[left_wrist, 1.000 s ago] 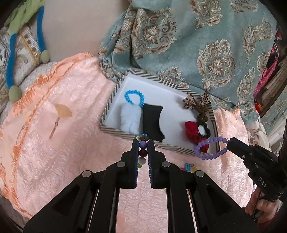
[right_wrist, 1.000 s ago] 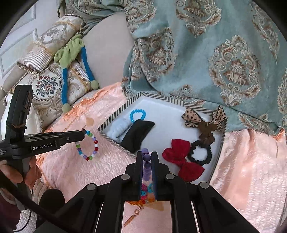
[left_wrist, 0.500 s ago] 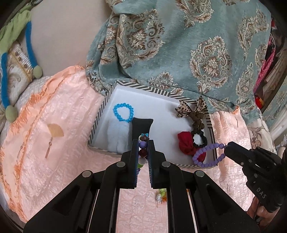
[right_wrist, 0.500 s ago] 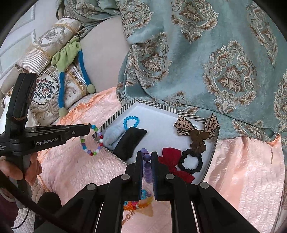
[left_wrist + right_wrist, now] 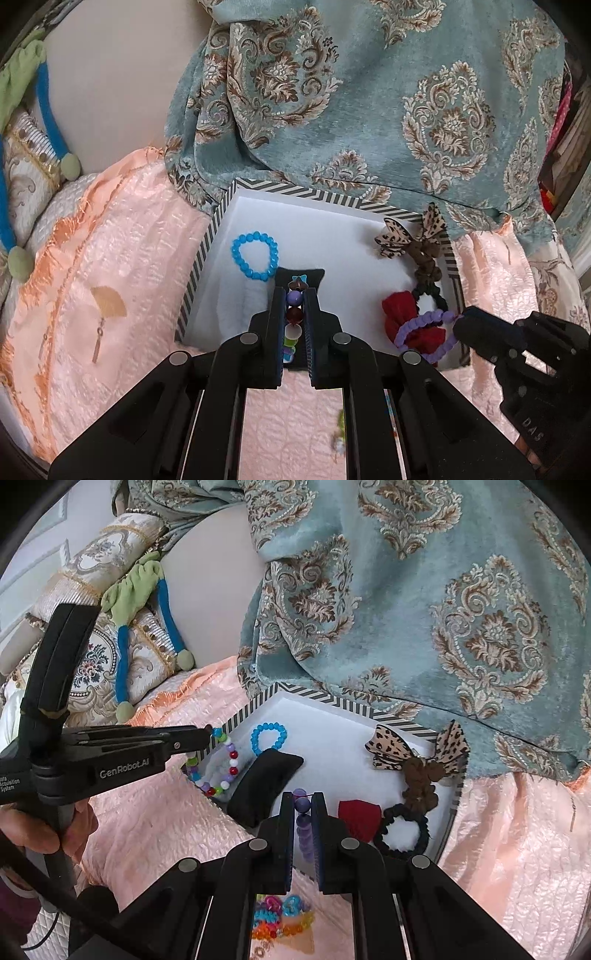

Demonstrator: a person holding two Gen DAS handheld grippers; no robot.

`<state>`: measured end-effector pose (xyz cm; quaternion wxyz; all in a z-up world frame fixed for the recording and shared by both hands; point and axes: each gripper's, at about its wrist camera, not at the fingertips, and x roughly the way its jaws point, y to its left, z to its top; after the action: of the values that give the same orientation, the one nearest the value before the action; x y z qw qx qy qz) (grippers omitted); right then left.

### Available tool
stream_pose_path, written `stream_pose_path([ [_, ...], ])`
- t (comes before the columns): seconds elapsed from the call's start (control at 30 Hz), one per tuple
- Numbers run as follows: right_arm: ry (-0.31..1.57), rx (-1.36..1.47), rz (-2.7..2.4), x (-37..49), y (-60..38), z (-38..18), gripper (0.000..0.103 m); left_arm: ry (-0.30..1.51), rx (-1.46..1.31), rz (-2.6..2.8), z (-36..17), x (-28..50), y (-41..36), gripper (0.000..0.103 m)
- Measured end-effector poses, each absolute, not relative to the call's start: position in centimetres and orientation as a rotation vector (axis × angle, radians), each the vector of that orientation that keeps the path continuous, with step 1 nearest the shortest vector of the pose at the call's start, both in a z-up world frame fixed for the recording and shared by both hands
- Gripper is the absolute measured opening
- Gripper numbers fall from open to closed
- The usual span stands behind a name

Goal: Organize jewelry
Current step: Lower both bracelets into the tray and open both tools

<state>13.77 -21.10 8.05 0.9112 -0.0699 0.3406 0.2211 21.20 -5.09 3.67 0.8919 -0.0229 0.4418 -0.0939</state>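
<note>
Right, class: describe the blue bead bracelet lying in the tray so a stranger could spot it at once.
Find the white tray with the striped rim on the peach bedspread. In its far left corner, just beyond the black cushion, lies the blue bead bracelet. It is the only single-colour sky-blue ring, lying loose, not held by a gripper.

The tray (image 5: 207,254) lay on the bedspread (image 5: 122,266), its far edge under the drape (image 5: 369,110). In it, a bracelet (image 5: 255,256) lay far left, a pad (image 5: 301,275) just near it, bows (image 5: 410,240) and scrunchies (image 5: 402,830) right.
</note>
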Motion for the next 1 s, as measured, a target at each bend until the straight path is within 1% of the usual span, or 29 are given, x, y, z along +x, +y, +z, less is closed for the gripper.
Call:
stream_pose_path([
  [0.23,0.732,-0.135,0.465,16.6,-20.3,6.8,0.008,0.933,-0.075,-0.203,3.4,24.9,-5.4,0.008],
  [0.47,0.762,-0.1,0.465,21.4,-19.6,5.4,0.008,0.955,-0.119,-0.21,2.0,29.7,-6.6,0.008],
  [0.6,0.789,-0.083,0.422,24.3,-20.2,3.8,0.008,0.973,-0.142,-0.201,0.4,32.3,-7.0,0.008],
  [0.7,0.816,-0.086,0.378,25.6,-20.8,2.5,0.008,1.009,-0.143,-0.174,-1.7,33.7,-7.0,0.008],
  [0.93,0.847,-0.115,0.332,26.5,-21.4,0.4,0.008,1.052,-0.161,-0.127,-4.6,34.2,-5.9,0.008],
  [0.97,0.858,-0.109,0.327,26.6,-21.5,0.2,0.008,1.059,-0.18,-0.131,-4.8,34.2,-5.6,0.01],
  [1.0,0.874,-0.102,0.324,26.8,-21.6,0.0,0.008,1.065,-0.188,-0.136,-5.0,34.2,-5.5,0.016],
])
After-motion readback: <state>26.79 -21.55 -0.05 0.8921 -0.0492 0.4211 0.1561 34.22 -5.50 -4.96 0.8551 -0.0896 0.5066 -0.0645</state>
